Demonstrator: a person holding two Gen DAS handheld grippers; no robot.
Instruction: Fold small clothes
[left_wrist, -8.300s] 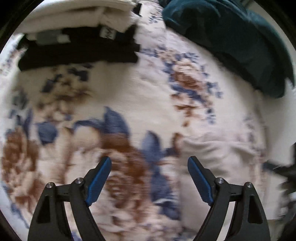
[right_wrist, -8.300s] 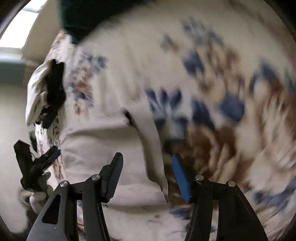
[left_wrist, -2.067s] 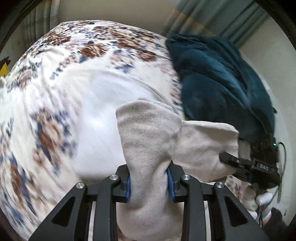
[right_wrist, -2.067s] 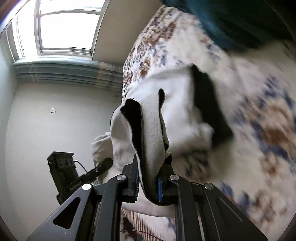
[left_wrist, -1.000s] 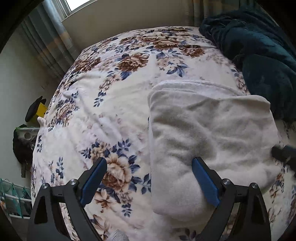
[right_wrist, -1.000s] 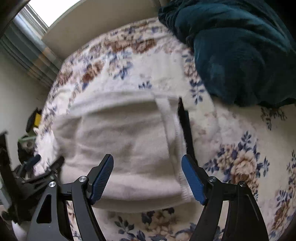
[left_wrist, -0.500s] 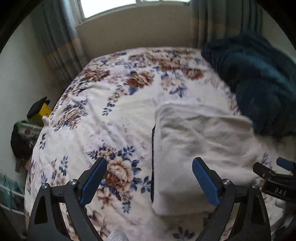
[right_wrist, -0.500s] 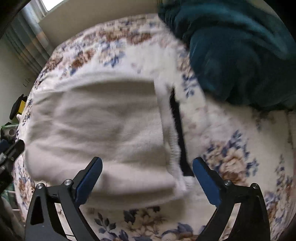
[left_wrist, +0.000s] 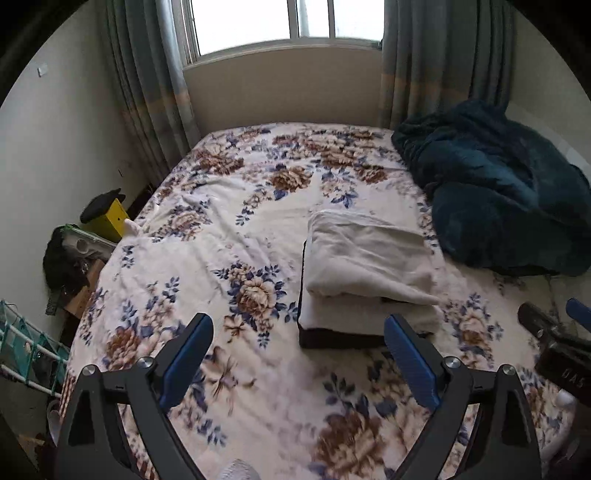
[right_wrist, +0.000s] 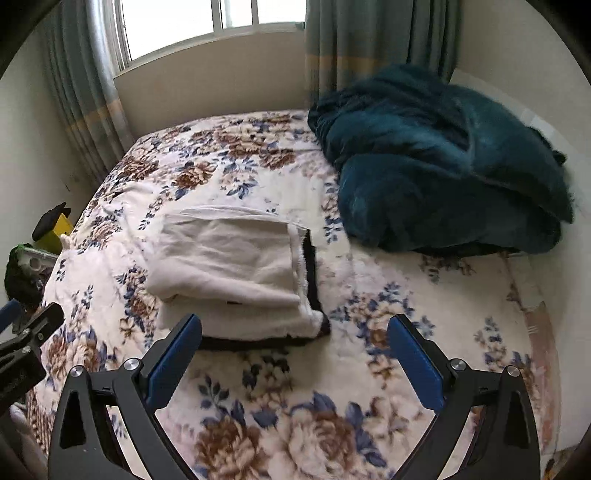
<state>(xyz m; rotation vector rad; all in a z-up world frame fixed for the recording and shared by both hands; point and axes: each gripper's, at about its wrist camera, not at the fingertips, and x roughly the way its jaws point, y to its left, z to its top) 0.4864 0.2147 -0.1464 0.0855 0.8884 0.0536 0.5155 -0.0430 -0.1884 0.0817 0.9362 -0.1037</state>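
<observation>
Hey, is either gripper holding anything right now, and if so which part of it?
Nothing is held. The left gripper and right gripper are both open above the bed, apart from the folded cream garment.

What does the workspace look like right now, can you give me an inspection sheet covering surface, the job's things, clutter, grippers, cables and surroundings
Surface: floral bedspread, rumpled.
Job's things: cream folded garment on top of a stack, a second cream piece and a black layer beneath.
Clutter: dark teal blanket heaped to the right of the stack.
Grippers: left hand-held gripper open and empty; right hand-held gripper open and empty; both off the stack.
Cables: nothing seen.
Surroundings: window, curtains, yellow box beside the bed.
</observation>
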